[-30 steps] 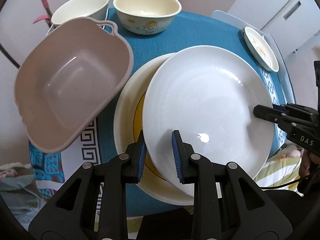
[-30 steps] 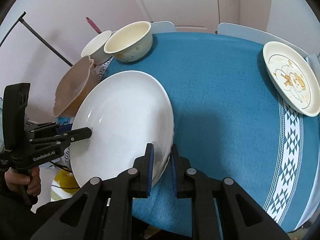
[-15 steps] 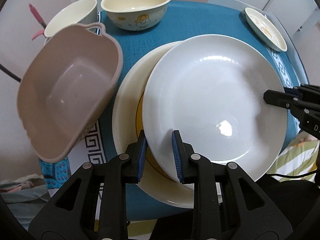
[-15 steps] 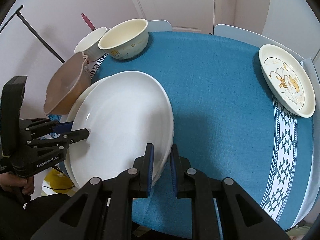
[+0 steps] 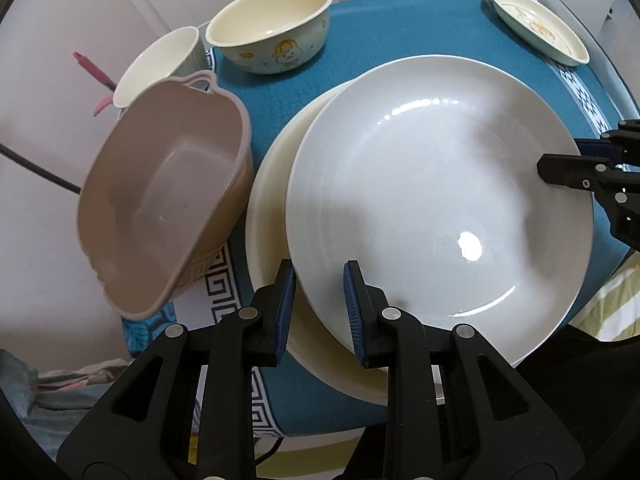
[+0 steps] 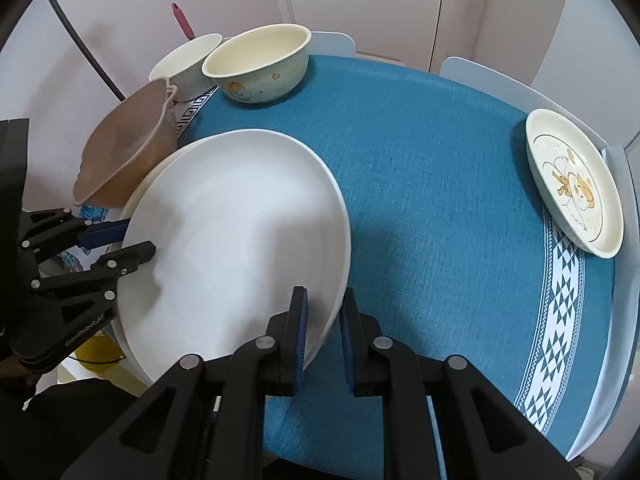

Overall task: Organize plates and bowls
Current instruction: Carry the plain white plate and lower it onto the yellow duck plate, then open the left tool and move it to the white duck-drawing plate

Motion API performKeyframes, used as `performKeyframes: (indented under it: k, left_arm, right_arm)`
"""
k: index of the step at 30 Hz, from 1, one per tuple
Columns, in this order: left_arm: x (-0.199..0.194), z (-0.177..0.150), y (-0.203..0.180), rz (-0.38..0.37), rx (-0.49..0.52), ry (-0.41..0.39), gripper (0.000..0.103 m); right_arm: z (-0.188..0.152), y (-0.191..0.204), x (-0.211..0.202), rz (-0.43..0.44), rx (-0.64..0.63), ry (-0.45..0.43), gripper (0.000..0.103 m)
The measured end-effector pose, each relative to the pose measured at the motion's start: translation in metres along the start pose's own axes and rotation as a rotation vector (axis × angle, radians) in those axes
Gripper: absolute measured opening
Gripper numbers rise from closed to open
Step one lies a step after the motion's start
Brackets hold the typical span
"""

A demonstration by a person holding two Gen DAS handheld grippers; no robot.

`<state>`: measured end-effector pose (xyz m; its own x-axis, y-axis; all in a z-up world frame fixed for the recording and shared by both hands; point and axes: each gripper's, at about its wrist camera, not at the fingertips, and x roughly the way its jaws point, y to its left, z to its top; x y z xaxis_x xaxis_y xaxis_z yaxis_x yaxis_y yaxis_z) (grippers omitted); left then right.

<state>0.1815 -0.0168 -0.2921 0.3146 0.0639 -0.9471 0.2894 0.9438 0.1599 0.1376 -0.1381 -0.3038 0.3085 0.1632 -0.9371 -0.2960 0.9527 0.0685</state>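
Tan basin (image 5: 160,196): far left, tilted, its lower edge hanging past the table edge; the left wrist view looks straight into its hollow, the right wrist view (image 6: 124,152) shows only its side and rim handle.
Small white bowl (image 5: 160,64): behind the basin, at the table's far left corner.
Cartoon bowl (image 5: 272,28): cream, upright, just beside the small white bowl; the right wrist view (image 6: 256,64) shows its printed side.
Left gripper (image 5: 320,292): blue pads clamped on the near-left rim of the white plate, one pad above the rim and one below. Seen from the right wrist view (image 6: 120,244), it bites the plate's left edge.
White plate (image 5: 436,204): large, held by both grippers over the cream plate, offset to the right of it.
Cream plate (image 5: 272,200): under the white plate, its left rim showing as a crescent in the left wrist view; in the right wrist view (image 6: 124,336) only a thin sliver peeks out. Whether the two plates touch I cannot tell.
Right gripper (image 6: 322,328): fingers closed on the white plate's near-right rim. The left wrist view (image 5: 560,160) shows it coming in from the right edge.
Blue tablecloth (image 6: 440,208): the right wrist view shows its broad bare stretch and the white triangle border.
Small picture plate (image 6: 572,180): far right edge of the table, well apart from the rest; its cartoon print is clear only in the right wrist view.
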Motion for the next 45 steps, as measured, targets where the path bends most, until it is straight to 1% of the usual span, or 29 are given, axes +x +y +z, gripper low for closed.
performKeyframes:
  k: [7, 9, 19, 23, 25, 28, 32, 35, 38, 40, 41, 42, 43, 44, 45]
  left_arm:
    - [-0.006, -0.002, -0.014, 0.035, 0.004, -0.010, 0.022]
    - [-0.007, -0.002, -0.015, 0.031, -0.002, -0.011, 0.022]
    - [-0.018, -0.006, -0.017, 0.038, -0.006, -0.018, 0.022]
    - [-0.018, -0.010, -0.012, 0.070, -0.003, -0.019, 0.022]
    - [-0.020, -0.011, -0.007, 0.040, -0.019, -0.023, 0.022]
    - [-0.021, -0.010, -0.009, 0.047, -0.016, -0.022, 0.022]
    - [-0.023, -0.008, -0.004, 0.020, -0.034, -0.020, 0.022]
    - [-0.036, -0.004, -0.002, 0.006, -0.039, -0.049, 0.022]
    - [-0.054, 0.006, 0.000, -0.027, -0.044, -0.096, 0.023]
    - [-0.067, 0.016, 0.001, -0.051, -0.043, -0.134, 0.030]
    - [-0.073, 0.020, 0.000, -0.062, -0.042, -0.150, 0.051]
    - [-0.079, 0.025, -0.001, -0.072, -0.041, -0.172, 0.086]
    - [-0.086, 0.032, -0.003, -0.081, -0.039, -0.206, 0.099]
    - [-0.091, 0.038, -0.001, -0.095, -0.035, -0.242, 0.103]
    - [-0.099, 0.044, -0.004, -0.117, -0.026, -0.272, 0.103]
  right_arm:
    - [0.000, 0.006, -0.001, -0.041, -0.034, 0.001, 0.015]
    - [0.000, 0.009, -0.001, -0.048, -0.041, -0.002, 0.015]
    - [0.000, 0.009, -0.002, -0.051, -0.042, -0.004, 0.015]
    - [0.000, 0.009, -0.002, -0.047, -0.041, -0.008, 0.015]
    - [0.000, 0.008, -0.003, -0.040, -0.037, -0.012, 0.015]
    - [0.000, 0.009, -0.003, -0.040, -0.038, -0.012, 0.015]
    - [0.000, 0.007, -0.005, -0.031, -0.029, -0.017, 0.015]
    - [0.002, 0.004, -0.015, -0.024, -0.008, -0.041, 0.015]
    - [0.004, -0.007, -0.025, -0.015, 0.052, -0.057, 0.015]
    - [0.004, -0.016, -0.033, -0.015, 0.104, -0.067, 0.015]
    - [0.003, -0.024, -0.040, -0.014, 0.141, -0.085, 0.015]
    - [0.000, -0.028, -0.046, -0.015, 0.169, -0.102, 0.025]
    - [-0.002, -0.035, -0.053, -0.021, 0.199, -0.121, 0.038]
    - [-0.005, -0.042, -0.061, -0.034, 0.231, -0.144, 0.078]
    - [-0.010, -0.050, -0.070, -0.049, 0.265, -0.174, 0.103]
